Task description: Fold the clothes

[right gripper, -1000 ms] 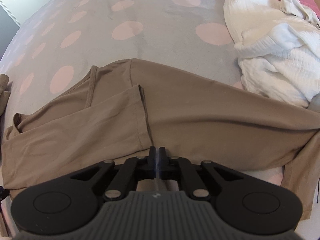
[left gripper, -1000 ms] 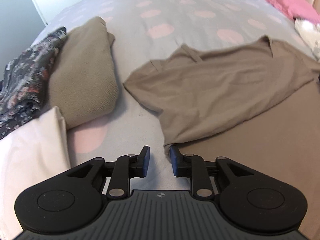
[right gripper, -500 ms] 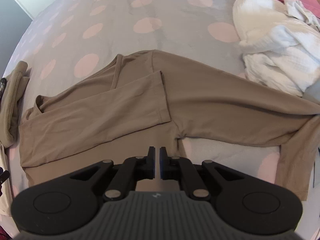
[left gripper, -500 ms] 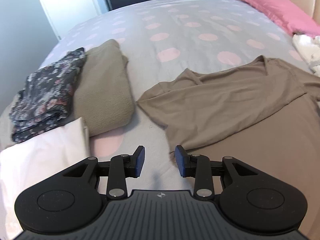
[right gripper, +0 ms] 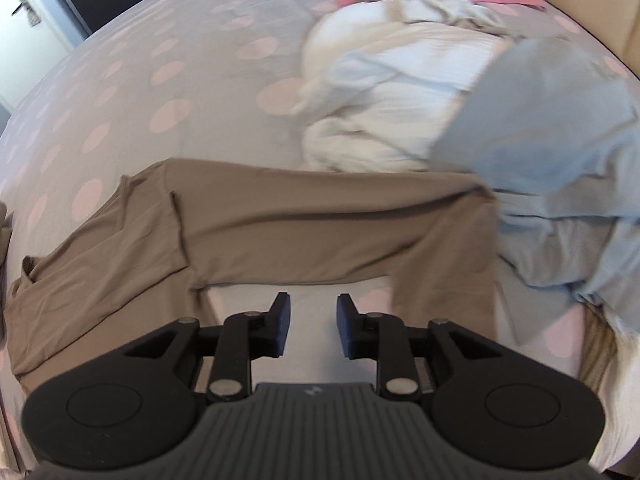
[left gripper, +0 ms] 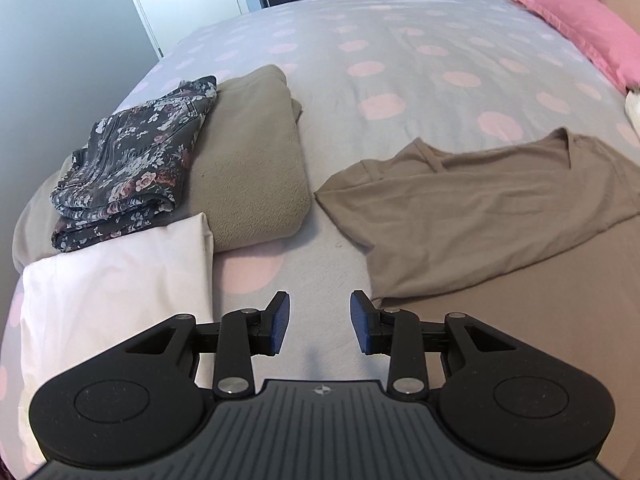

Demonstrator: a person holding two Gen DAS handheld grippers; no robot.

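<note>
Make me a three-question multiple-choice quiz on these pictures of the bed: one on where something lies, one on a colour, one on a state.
1. The floral garment lies:
A on the olive folded blanket
B on the pink pillow
C on the tan shirt

2. The bedspread's dots are:
A blue
B pink
C green

3. The left gripper is:
A shut on the shirt
B shut on the white folded cloth
C open, holding nothing

Answers:
1 A, it rests on the blanket's left part.
2 B, pale pink on grey.
3 C, only bedspread shows between its pads.
</note>
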